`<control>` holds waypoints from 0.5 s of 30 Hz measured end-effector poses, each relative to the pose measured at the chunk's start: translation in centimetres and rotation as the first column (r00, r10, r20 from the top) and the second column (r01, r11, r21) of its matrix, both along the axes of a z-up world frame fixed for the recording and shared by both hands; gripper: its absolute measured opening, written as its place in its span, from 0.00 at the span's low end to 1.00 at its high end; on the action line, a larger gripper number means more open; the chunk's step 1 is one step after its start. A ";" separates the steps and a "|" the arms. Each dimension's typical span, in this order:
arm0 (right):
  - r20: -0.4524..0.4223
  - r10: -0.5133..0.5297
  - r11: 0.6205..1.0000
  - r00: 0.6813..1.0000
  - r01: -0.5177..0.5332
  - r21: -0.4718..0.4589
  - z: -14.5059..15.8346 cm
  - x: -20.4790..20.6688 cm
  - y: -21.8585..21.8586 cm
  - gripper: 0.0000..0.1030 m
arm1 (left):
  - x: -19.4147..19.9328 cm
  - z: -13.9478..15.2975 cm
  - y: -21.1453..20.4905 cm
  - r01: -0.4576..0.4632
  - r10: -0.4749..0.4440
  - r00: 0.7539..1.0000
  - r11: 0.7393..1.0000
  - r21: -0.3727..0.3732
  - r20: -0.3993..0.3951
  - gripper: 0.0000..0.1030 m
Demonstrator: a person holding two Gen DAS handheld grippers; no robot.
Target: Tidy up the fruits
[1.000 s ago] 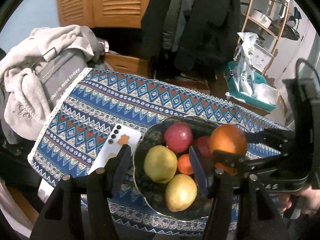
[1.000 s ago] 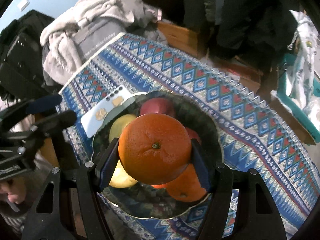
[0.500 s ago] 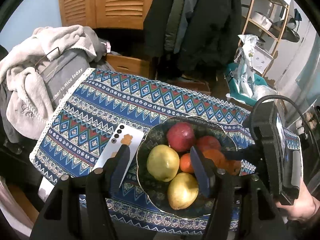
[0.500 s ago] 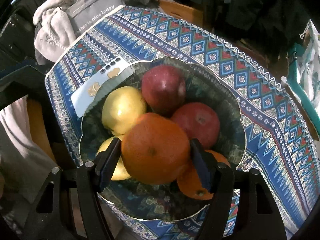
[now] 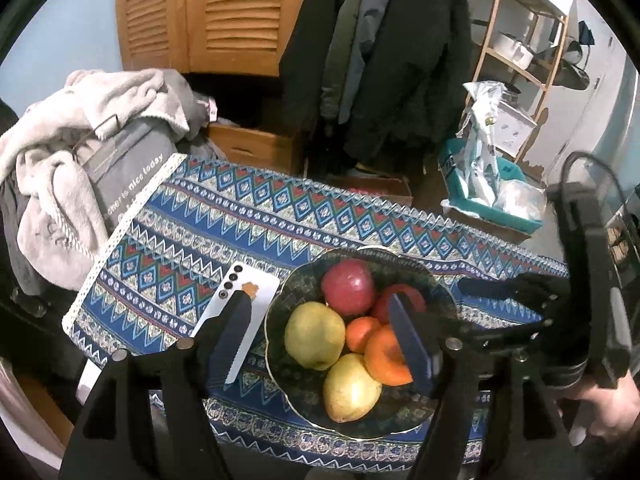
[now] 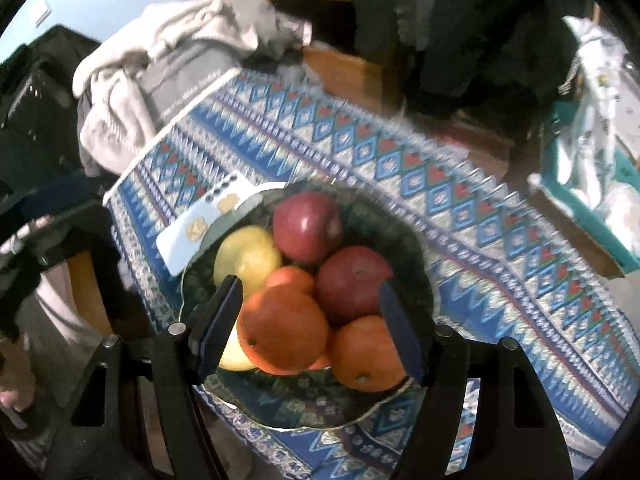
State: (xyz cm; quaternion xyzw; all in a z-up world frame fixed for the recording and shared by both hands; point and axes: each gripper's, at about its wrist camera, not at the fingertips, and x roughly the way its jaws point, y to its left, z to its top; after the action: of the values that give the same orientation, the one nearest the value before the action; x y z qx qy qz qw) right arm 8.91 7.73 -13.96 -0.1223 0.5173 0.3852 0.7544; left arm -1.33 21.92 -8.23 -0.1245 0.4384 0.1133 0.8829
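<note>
A blue patterned cloth [image 5: 224, 236] covers the table; coats [image 5: 400, 48] hang behind. Both tools, left [image 5: 320, 320] widening and right [image 6: 310, 304], stand released above the fruit bowl [image 6: 416, 280].

Woven blue, red and white patterned cloth [image 5: 224, 236] over the table, matt, with a pale lace-like edge. Dark, patterned, scalloped bowl [image 5: 416, 408], glazed and glossy at the rim. Two red apples [image 6: 308, 226], smooth and shiny; oranges [image 6: 282, 330], finely dimpled with a dull sheen; yellow pears [image 5: 314, 334], matt. White phone back [image 5: 256, 294], smooth plastic. Fluffy pale towel [image 5: 60, 160], rough pile. Louvred wooden doors [image 5: 208, 12], satin. Black gripper fingers [image 5: 232, 332], matt plastic.
</note>
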 end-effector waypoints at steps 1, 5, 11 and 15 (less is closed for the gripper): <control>0.014 -0.008 1.000 1.000 0.008 0.005 0.5 0.0 -0.3 0.71 | 0.0 0.4 -0.3 0.004 -0.005 1.000 1.000 0.012 0.007 0.75; 0.104 -0.050 0.998 0.993 0.047 0.037 3.9 0.0 -2.0 0.74 | -0.1 1.5 -1.3 0.017 -0.019 0.999 0.998 0.059 0.028 0.78; 0.196 -0.100 0.991 0.975 0.081 0.102 8.5 -0.4 -4.3 0.78 | -0.3 3.3 -2.4 0.037 -0.042 0.997 0.996 0.077 0.059 0.85; 0.225 -0.129 0.983 0.966 0.095 0.157 11.0 -0.9 -5.7 0.78 | -0.4 4.8 -3.4 0.042 -0.054 0.994 0.992 0.119 0.096 0.85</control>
State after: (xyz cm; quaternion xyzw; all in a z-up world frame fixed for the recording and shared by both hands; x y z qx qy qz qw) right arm 7.97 2.06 -3.01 -0.0823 0.4012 0.3612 0.8377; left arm -1.73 18.51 -3.43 -0.0675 0.3894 0.1112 0.9118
